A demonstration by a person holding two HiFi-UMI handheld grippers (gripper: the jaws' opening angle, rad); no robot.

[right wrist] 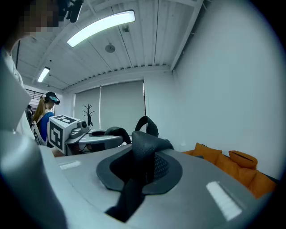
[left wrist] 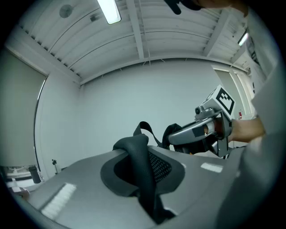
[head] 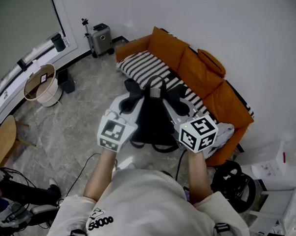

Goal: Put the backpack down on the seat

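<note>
The backpack point(head: 152, 121) is not yet on the seat. It hangs in the air in front of the sofa point(head: 201, 68), carried between both tools, with its top level with the sofa's front edge and its lower end over the floor just before it.

The left gripper point(head: 130, 100) has its jaws drawn narrow and clamped on one shoulder strap point(left wrist: 137, 154), which loops up out of the jaw opening in the left gripper view. The right gripper point(head: 180, 105) is closed the same way on the other shoulder strap point(right wrist: 144, 150). Both point roughly level toward the sofa, so the bag's weight is on the two straps.

Done so far, judging by how things lie: the bag is picked up, gripped on both sides and brought to the sofa. Left to do: carry it forward over the seat, lower it until it rests there, and let go of the straps.

The striped blanket point(head: 146, 66) covers the sofa's seat directly behind the bag, and that stretch looks free of other things, so it seems the likely landing spot. The cushions point(head: 211, 61) sit further back against the sofa's backrest.
</note>
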